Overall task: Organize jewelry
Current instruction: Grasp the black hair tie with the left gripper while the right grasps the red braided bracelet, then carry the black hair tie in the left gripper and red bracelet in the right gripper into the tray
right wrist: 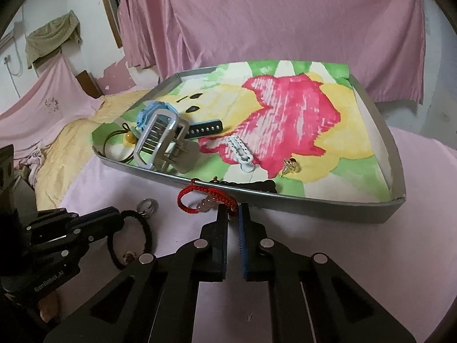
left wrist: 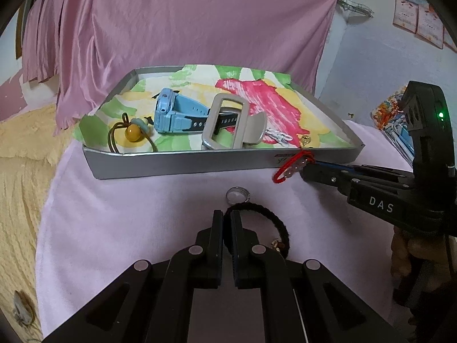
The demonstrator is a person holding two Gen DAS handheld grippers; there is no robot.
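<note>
We have the right gripper closed tight on the red braided bracelet, pinching the cord end just beside its pale pink beads, and the left gripper likewise shut on the black hair tie. Both pieces lie on the pink cloth just outside the near wall of the grey tray, the bracelet's loop reaching up against that wall. To do this well, we judge we should lift each piece clear of the rim before carrying it inward, since a dangling loop could snag on the tray's edge, and set it down on a bare patch of the painted flower liner, away from the blue watch, the grey hair claw, the amber-bead cord, the white clip and the gold earring. A silver ring waits on the cloth between the grippers. The bracelet looks thin and limp, a knotted red cord with three translucent beads.
</note>
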